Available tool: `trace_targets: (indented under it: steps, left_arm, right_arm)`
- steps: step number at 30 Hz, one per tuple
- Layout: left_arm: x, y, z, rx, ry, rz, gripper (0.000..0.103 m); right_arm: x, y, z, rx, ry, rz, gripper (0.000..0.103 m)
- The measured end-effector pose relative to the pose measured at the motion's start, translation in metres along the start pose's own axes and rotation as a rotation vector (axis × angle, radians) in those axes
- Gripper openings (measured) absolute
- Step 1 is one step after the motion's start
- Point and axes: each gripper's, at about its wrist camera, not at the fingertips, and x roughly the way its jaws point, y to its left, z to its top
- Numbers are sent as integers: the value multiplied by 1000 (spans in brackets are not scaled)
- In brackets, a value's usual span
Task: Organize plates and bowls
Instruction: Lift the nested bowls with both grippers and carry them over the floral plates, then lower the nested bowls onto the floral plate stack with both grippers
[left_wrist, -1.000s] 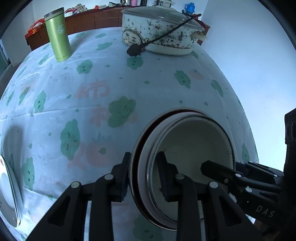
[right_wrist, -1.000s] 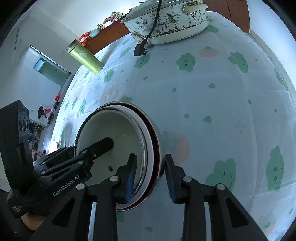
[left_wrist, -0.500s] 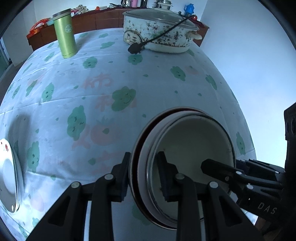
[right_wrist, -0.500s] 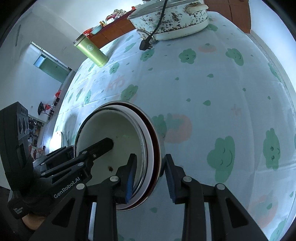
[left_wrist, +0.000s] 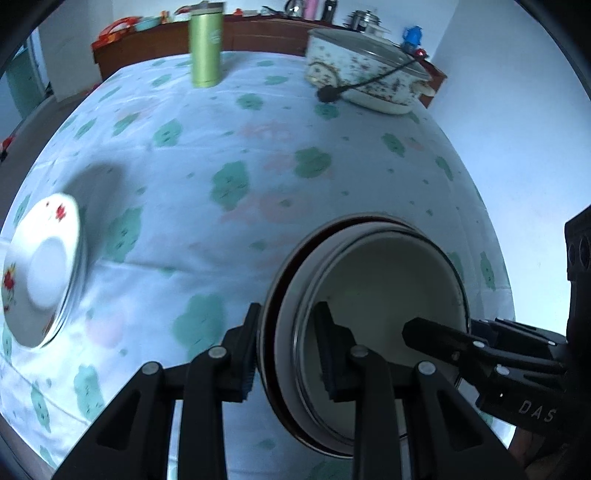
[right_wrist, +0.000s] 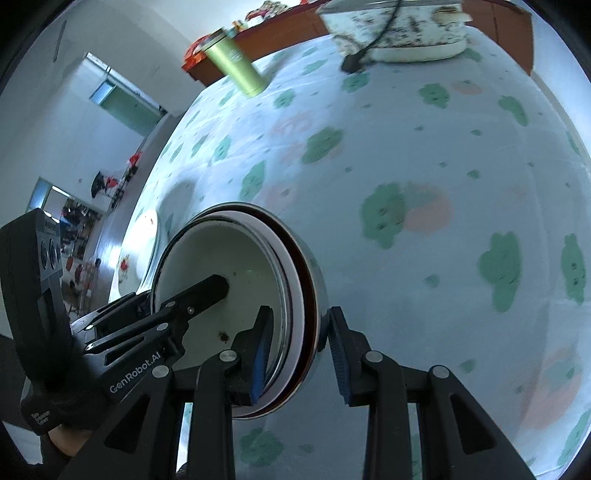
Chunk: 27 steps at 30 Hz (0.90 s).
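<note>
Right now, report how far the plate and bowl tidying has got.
Done: the bowls are already nested into one stack. In hand: the left gripper and the right gripper each clamp their jaws over opposite rims of that stack, carrying it above the tablecloth. Left: the flowered plates sit apart at the table's edge, so the stack has yet to be set down by or on them.

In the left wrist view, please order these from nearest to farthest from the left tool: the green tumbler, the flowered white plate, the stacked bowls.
1. Stacked bowls, gripped at the rim by the left tool.
2. Flowered white plate, lying far left.
3. Tall green metal tumbler, standing at the far edge of the table.
</note>
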Motion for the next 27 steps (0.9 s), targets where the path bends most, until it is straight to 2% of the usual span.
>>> trace_targets:
  steps: [9,19,27]
  left_arm:
    - [-26,78,-13,-12,-10,5,26]
    - [-52,180,-4,16,-36,33,26]
    - [-54,243,9,17,-41,62,26]
  right_arm:
    - [30,74,-12,-16,8,15,33]
    - [77,175,-11,-21,-19,47,33]
    - [117,227,-1,-29,-18,69,33]
